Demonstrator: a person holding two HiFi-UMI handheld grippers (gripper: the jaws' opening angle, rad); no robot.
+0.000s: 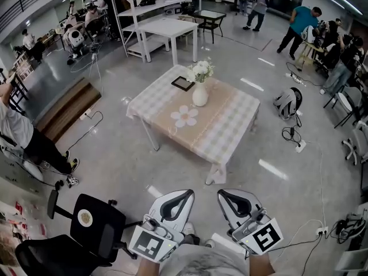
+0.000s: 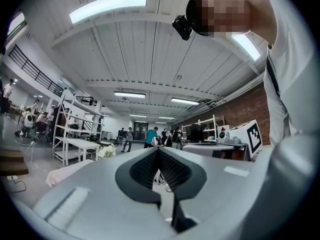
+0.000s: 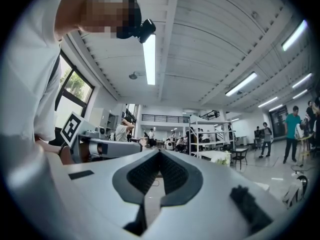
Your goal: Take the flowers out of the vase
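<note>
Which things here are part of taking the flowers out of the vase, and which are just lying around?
For the job: flowers, vase, table, left gripper, right gripper.

Lying about: black frame, flower-shaped mat, office chair, backpack.

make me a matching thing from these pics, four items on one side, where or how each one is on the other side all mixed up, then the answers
Column one
1. flowers
2. flower-shaped mat
3. black chair
4. left gripper

Column two
A. jaws shut, nothing between them
B. on the floor at the head view's lower left
C. standing in the white vase
D. lying flat on the checked tablecloth, near the vase

Pairs: 1-C, 2-D, 3-B, 4-A
</note>
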